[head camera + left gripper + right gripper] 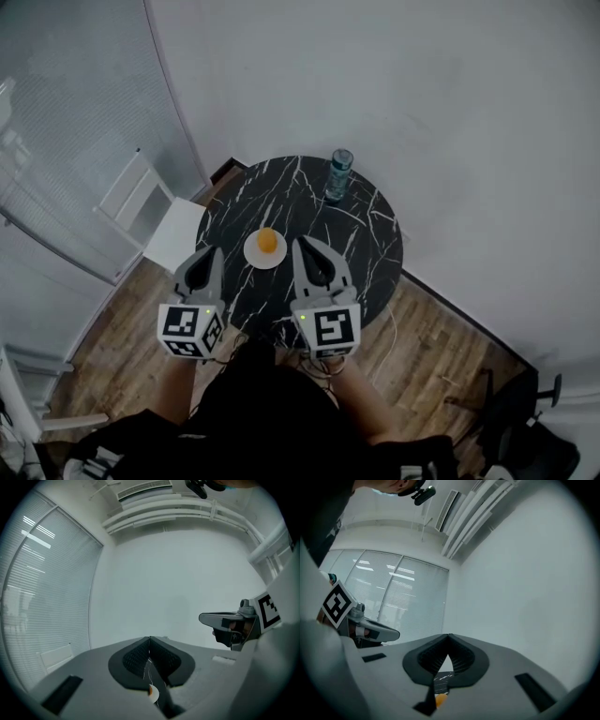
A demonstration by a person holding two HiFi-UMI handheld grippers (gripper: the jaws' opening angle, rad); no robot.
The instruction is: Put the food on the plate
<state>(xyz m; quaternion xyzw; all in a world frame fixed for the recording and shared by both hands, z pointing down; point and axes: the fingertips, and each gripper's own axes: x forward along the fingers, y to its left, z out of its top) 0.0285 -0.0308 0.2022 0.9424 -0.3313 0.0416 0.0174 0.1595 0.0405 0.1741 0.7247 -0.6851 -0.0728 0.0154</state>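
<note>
Head view: a round black table [281, 197] carries a white plate [253, 256] near its middle, and an orange piece of food [267, 240] already sits on that plate. A bottle [338, 174] stands apart at the table's 1 o'clock edge. The left gripper [211, 250] and right gripper [302, 242] point toward 12 o'clock on either side of the plate. The food lies at roughly 3 o'clock from the left tips and 9 o'clock from the right tips. The right one is the nearer. The food looks round, so no long axis matters.

Left gripper view: the left gripper [149, 639] has its jaws closed tip to tip, with nothing between them. Through the slit beneath, at 6 o'clock, a sliver of plate and food [151, 692] shows just right of the centre line. The right gripper [225, 620] sits at 3 o'clock.

Right gripper view: the right gripper [448, 636] is likewise closed and empty. The food [440, 699] peeks out at 6 o'clock, a touch left of centre, below a strip of table [443, 678]. The left gripper [379, 632] is at 9 o'clock.

Judging by this, the placing looks done. Any further reach would go inward and down.
</note>
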